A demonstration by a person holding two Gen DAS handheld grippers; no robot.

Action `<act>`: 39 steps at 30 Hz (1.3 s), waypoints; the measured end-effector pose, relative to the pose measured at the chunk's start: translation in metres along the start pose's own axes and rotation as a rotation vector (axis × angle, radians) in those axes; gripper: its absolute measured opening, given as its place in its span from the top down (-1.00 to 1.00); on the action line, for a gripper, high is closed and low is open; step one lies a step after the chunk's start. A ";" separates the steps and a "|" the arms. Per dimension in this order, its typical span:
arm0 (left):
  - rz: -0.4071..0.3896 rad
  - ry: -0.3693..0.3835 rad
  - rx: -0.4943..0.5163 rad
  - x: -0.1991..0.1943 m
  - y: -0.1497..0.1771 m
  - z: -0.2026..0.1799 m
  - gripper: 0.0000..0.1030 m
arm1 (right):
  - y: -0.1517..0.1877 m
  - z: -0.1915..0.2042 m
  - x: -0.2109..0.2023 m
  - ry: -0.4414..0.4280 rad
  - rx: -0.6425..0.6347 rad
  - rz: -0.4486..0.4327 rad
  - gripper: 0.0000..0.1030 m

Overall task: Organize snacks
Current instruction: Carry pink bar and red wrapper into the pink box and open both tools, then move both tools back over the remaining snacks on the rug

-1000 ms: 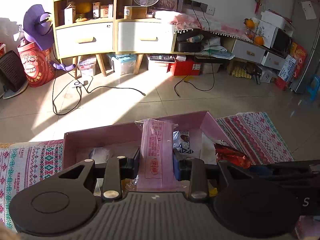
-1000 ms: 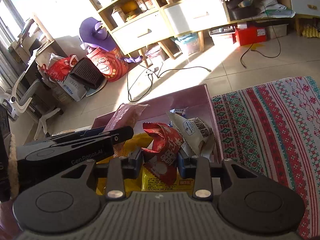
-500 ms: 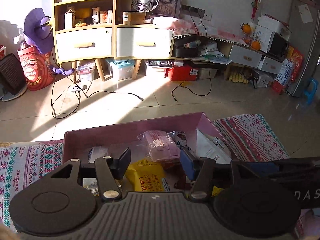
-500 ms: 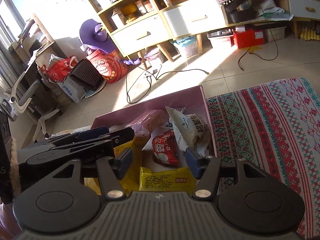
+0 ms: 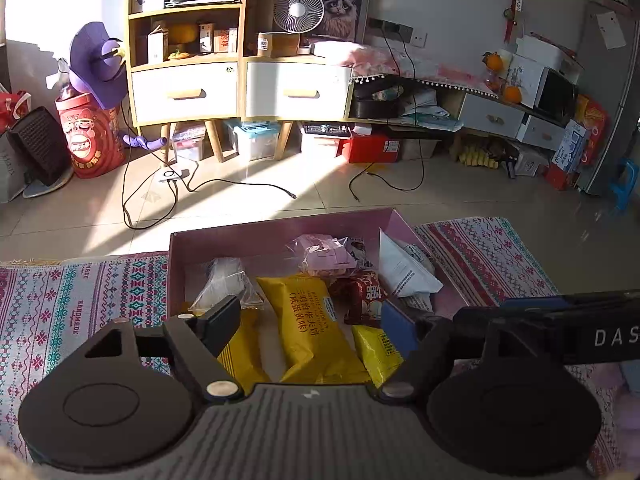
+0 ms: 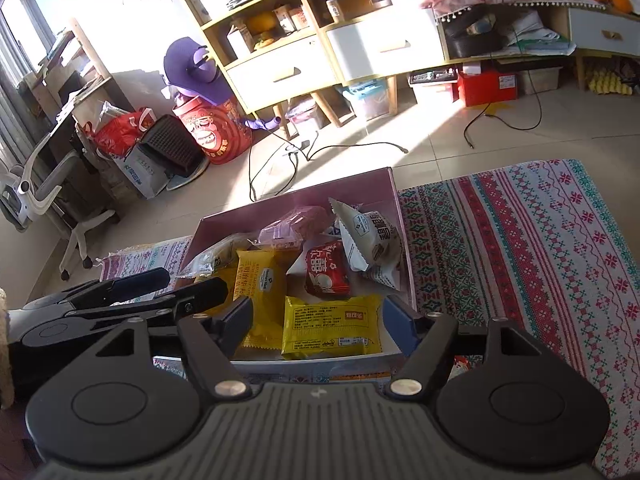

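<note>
A pink box (image 5: 276, 234) (image 6: 352, 184) on the patterned cloth holds several snack packets. Among them are a pink packet (image 5: 324, 254) (image 6: 298, 226), a red packet (image 5: 366, 294) (image 6: 328, 268), yellow packets (image 5: 310, 326) (image 6: 332, 326) and a white packet (image 5: 404, 268) (image 6: 368, 236). My left gripper (image 5: 310, 320) hovers over the box's near side, its jaws opening, nothing pressed between them. My right gripper (image 6: 320, 314) hangs above the box's near edge, its jaws also opening and gripping nothing. Each gripper shows at the side of the other's view.
A red, green and white patterned cloth (image 6: 520, 248) (image 5: 76, 296) covers the table around the box. Beyond the table edge lie a tiled floor with cables (image 5: 192, 188), shelves with drawers (image 5: 240, 84), a red drum (image 5: 90, 140) and an office chair (image 6: 52, 196).
The left gripper let go of the pink packet and the right let go of the red one; both now lie in the box. Both grippers opened wide and drew back and up.
</note>
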State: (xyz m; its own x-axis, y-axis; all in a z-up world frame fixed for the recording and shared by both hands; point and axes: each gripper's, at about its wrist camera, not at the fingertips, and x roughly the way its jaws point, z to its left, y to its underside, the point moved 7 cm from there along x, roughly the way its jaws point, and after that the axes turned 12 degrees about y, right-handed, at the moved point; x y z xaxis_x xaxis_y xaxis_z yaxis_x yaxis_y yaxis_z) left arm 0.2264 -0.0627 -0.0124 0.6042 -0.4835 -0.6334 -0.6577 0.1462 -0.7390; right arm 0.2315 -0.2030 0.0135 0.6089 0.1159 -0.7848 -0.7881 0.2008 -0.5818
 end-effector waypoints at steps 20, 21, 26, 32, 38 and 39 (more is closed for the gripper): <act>0.057 -0.041 0.018 -0.052 0.059 -0.011 -0.97 | 0.042 0.010 -0.039 0.042 -0.116 -0.021 -0.77; 0.060 -0.040 0.013 -0.054 0.062 -0.011 -1.00 | 0.044 0.010 -0.040 0.043 -0.119 -0.023 -0.80; 0.064 -0.028 -0.025 -0.059 0.077 -0.008 -1.00 | 0.059 0.007 -0.044 0.053 -0.124 -0.053 -0.90; 0.067 -0.033 -0.045 -0.065 0.092 -0.005 -1.00 | 0.071 0.003 -0.045 0.071 -0.165 -0.060 -0.91; 0.065 -0.032 -0.055 -0.070 0.103 -0.002 -1.00 | 0.079 -0.003 -0.044 0.091 -0.182 -0.068 -0.94; 0.063 -0.031 -0.051 -0.070 0.105 -0.002 -1.00 | 0.080 -0.004 -0.043 0.097 -0.184 -0.065 -0.94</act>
State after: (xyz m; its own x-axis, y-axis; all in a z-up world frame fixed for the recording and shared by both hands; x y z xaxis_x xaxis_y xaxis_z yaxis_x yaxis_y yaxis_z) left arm 0.1138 -0.0154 -0.0454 0.5741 -0.4479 -0.6855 -0.7164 0.1307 -0.6854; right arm 0.1419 -0.1958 -0.0006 0.6544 0.0123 -0.7560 -0.7561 0.0232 -0.6541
